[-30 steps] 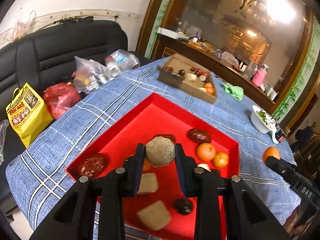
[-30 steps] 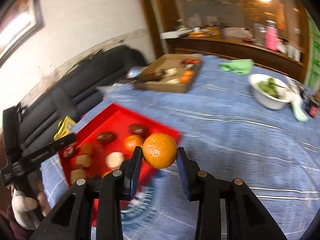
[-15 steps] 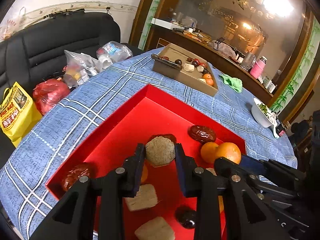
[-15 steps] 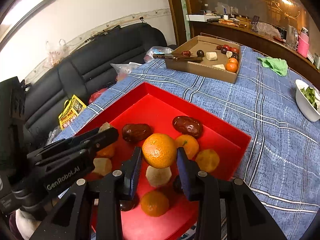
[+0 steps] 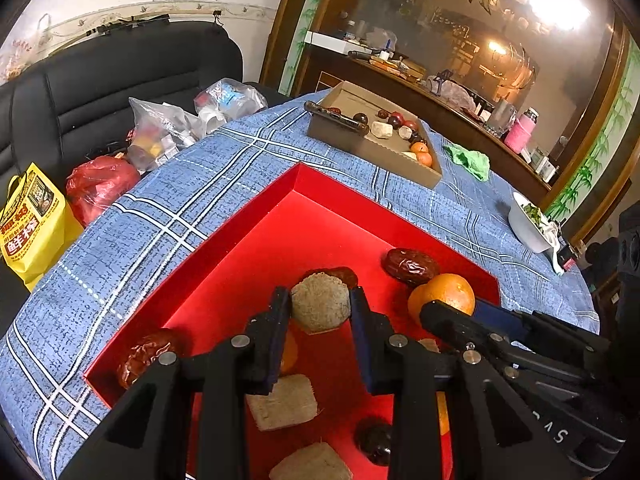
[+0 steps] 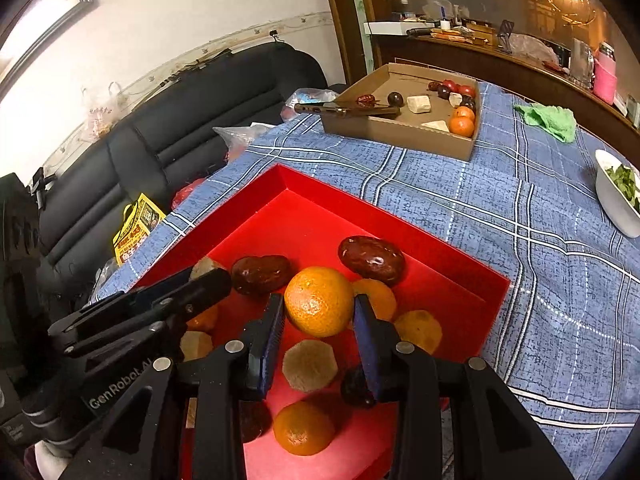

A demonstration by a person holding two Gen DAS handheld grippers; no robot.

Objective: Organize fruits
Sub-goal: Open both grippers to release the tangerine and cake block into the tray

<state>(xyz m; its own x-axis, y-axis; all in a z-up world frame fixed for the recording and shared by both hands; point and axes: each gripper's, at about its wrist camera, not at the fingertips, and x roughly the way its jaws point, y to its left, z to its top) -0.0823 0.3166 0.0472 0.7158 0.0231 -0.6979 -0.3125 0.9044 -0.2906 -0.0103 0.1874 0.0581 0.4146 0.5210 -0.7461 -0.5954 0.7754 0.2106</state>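
A red tray (image 5: 248, 224) (image 6: 296, 188) on the blue checked tablecloth holds dark red dates (image 5: 412, 266) (image 6: 372, 259), oranges (image 6: 304, 428) and tan chunks (image 5: 284, 402) (image 6: 310, 365). My left gripper (image 5: 320, 312) is shut on a round tan fruit (image 5: 320, 306) and holds it over the tray. My right gripper (image 6: 319, 312) is shut on an orange (image 6: 319, 300) over the tray's right part; that orange also shows in the left wrist view (image 5: 444, 294). The left gripper shows at the left of the right wrist view (image 6: 200, 280).
A cardboard box (image 5: 372, 152) (image 6: 404, 132) with more fruit and a phone on its rim stands at the table's far side. A green cloth (image 6: 550, 120) and a white bowl (image 6: 616, 196) lie to the right. Bags (image 5: 100, 184) and a black sofa (image 5: 120, 76) are left.
My right gripper has carried the orange from outside the tray to over the fruit in it. My left gripper has held the tan fruit steady, its view shifting slightly.
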